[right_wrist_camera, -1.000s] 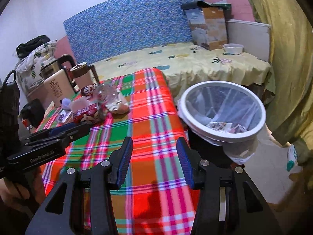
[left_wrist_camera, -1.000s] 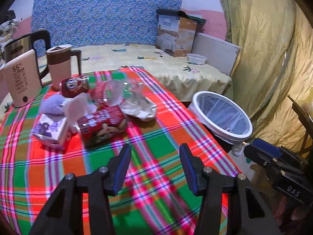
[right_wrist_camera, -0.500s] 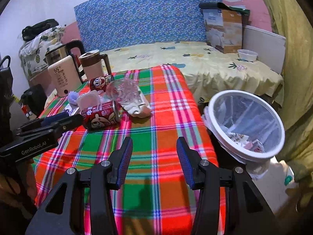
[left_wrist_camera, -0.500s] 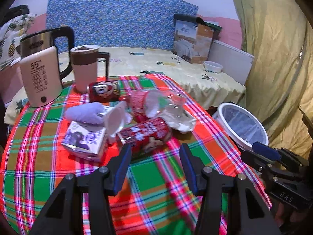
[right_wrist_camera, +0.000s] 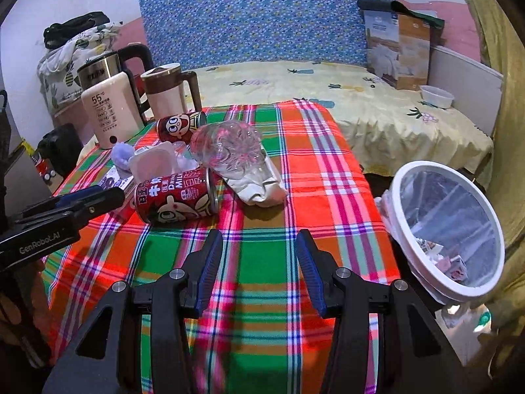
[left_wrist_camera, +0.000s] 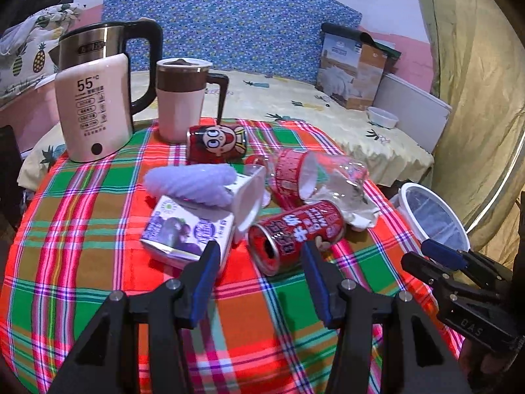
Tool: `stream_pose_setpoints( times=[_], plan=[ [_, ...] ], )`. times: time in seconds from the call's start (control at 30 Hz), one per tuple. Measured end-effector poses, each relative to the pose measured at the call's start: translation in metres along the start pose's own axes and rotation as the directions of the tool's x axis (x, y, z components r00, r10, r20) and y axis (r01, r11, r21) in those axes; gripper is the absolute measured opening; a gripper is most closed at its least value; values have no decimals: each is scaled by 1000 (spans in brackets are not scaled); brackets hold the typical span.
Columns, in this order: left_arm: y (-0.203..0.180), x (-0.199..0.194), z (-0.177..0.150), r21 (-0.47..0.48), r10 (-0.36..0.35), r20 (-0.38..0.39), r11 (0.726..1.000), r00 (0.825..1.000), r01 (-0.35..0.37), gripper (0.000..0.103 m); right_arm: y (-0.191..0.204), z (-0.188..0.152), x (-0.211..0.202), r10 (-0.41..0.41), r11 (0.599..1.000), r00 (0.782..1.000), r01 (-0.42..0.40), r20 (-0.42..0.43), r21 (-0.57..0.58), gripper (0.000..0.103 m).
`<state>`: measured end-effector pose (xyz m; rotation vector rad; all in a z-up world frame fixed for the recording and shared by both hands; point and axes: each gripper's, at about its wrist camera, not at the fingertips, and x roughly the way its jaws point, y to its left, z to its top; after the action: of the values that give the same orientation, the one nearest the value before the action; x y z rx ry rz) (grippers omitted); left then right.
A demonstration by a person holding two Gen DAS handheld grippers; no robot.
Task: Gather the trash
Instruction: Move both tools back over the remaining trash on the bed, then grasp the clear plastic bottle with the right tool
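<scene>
Red can [left_wrist_camera: 297, 234] lies sideways, mouth open, undented.

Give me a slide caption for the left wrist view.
Open left gripper approaching a tipped red can among table trash, bin beyond the table edge.

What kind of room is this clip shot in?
Most likely a bedroom in a home: a bed with a patterned headboard stands behind a small table under a plaid cloth, which holds a kettle, a mug and drink trash.
</scene>
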<state>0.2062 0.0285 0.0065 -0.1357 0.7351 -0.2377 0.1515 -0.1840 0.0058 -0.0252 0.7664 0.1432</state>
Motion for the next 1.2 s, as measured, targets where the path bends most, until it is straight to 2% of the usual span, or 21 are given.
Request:
stream_pose_setpoints(
  times=[0.23,0.33,0.37,0.5,0.8,1.0,1.2],
  plan=[
    [15,-2,6,-19,42,16,999,999,-42,57,1,10,11,17,1000,1000,-17,-8,-10,50],
    [22,-2,8,-31,54,19,998,998,-54,59,0,17,18,37,999,999,-37,-9,-11,66],
    [24,-1,8,-35,56,18,998,998,-56,59,0,19,20,41,999,999,-41,-8,-15,67],
    [32,1,9,-53,63,12,997,998,-62,60,0,27,31,35,999,999,-35,-10,-36,67],
    [45,11,9,-80,73,-13,994,997,-74,60,1,47,45,106,993,994,-106,1,-49,67],
    [48,19,11,-79,45,-30,996,999,-47,63,6,63,54,163,983,987,-162,6,-81,67],
    [53,24,15,-64,6,-28,998,1000,-8,69,12,68,67,191,976,981,-193,-35,-98,67]
  ],
)
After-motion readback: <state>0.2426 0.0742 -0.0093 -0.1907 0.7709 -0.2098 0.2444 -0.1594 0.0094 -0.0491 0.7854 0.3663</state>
